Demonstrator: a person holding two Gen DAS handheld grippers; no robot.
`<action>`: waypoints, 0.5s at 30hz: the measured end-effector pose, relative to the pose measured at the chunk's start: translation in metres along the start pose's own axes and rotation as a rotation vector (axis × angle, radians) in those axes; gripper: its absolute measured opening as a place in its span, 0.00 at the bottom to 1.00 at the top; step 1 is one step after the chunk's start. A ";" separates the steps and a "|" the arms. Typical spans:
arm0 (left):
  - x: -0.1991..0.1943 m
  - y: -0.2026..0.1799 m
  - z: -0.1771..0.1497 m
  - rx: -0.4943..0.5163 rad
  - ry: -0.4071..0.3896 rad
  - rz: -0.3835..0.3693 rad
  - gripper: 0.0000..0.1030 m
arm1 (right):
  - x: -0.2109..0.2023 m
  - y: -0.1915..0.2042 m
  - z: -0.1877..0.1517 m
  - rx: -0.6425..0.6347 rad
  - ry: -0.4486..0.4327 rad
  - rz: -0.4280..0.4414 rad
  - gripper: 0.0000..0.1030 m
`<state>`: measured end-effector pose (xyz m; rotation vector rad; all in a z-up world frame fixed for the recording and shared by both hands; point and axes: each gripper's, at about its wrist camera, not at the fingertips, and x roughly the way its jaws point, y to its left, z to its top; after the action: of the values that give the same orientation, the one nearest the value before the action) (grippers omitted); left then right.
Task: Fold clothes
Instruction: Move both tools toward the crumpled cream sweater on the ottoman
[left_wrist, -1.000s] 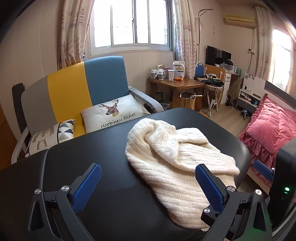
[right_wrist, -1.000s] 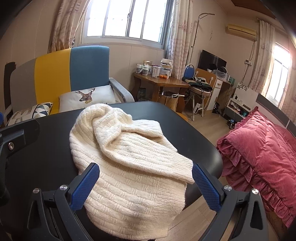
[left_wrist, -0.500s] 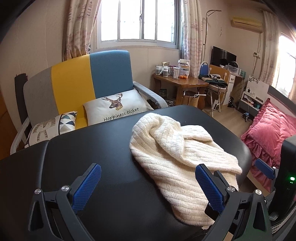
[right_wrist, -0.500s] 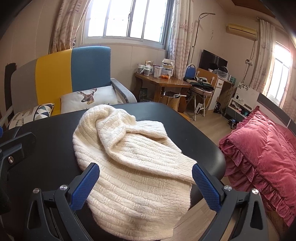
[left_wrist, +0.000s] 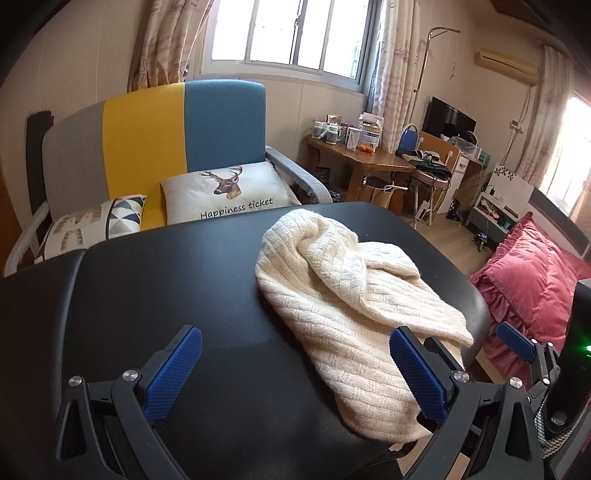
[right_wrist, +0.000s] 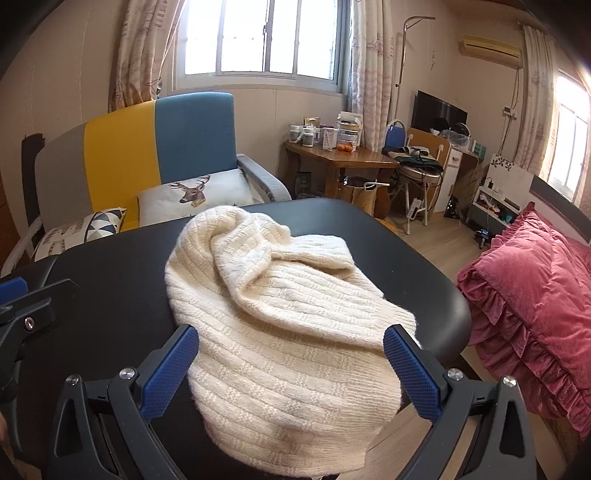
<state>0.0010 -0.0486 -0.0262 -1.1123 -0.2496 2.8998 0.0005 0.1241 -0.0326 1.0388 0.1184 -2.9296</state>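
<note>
Where the black tabletop (left_wrist: 155, 295) meets its right edge lies one cream knitted sweater (left_wrist: 343, 295), crumpled, its near end draped over the near-right corner. Left gripper (left_wrist: 295, 369): jaws wide apart, empty, hovering above the near edge beside the sweater. Right gripper (right_wrist: 291, 369): jaws wide apart, empty, poised over the sweater's near end. Beyond the far edge: one grey, yellow and blue armchair (left_wrist: 166, 125); one deer cushion (left_wrist: 229, 195).

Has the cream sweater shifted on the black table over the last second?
No. The cream sweater keeps the same crumpled shape and spot on the black table, near edge overhanging throughout; only the cameras moved.
</note>
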 end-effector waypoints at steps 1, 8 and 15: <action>0.001 0.003 -0.001 -0.009 0.007 -0.009 1.00 | 0.000 0.000 0.000 0.001 0.001 0.008 0.99; 0.014 0.027 -0.008 -0.089 0.071 -0.049 1.00 | 0.004 0.003 0.000 -0.001 0.013 0.043 0.99; 0.017 0.033 -0.014 -0.070 0.068 -0.009 1.00 | 0.007 0.006 0.001 -0.002 0.021 0.080 0.99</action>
<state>-0.0017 -0.0783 -0.0531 -1.2147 -0.3549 2.8596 -0.0053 0.1185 -0.0372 1.0495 0.0784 -2.8474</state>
